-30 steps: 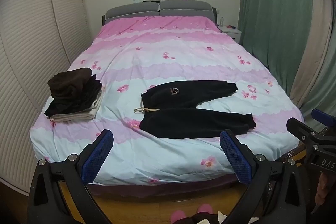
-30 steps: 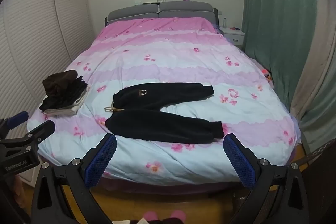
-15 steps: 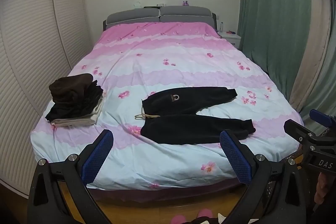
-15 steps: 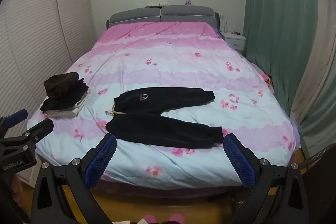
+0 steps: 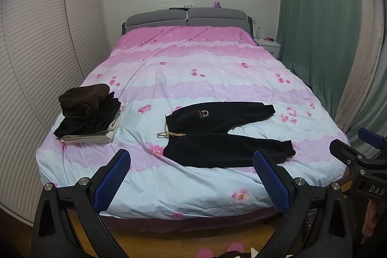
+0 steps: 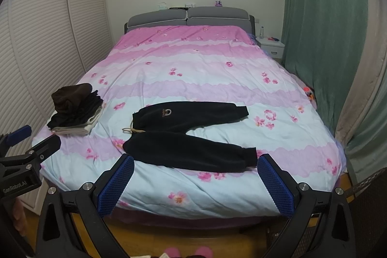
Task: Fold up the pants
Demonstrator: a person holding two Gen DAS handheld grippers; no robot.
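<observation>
A pair of black pants (image 5: 217, 132) lies spread flat on the bed, waist to the left with a beige drawstring (image 5: 169, 134), both legs pointing right in a V. The pants also show in the right wrist view (image 6: 188, 134). My left gripper (image 5: 191, 175) is open and empty, held back from the foot of the bed. My right gripper (image 6: 196, 178) is open and empty, also short of the bed's edge. Each gripper shows at the side of the other's view: the right one (image 5: 358, 161) and the left one (image 6: 26, 151).
A stack of folded dark and cream clothes (image 5: 89, 113) sits at the bed's left side. The pink floral duvet (image 5: 193, 69) covers the bed. A louvred wardrobe (image 5: 36, 52) stands left, green curtains (image 5: 314, 28) right, a white nightstand (image 5: 267, 44) at the back.
Both grippers have pulled back and tilted slightly up, so the bed and pants sit lower in the views. The pants have not moved. Both grippers stay open.
</observation>
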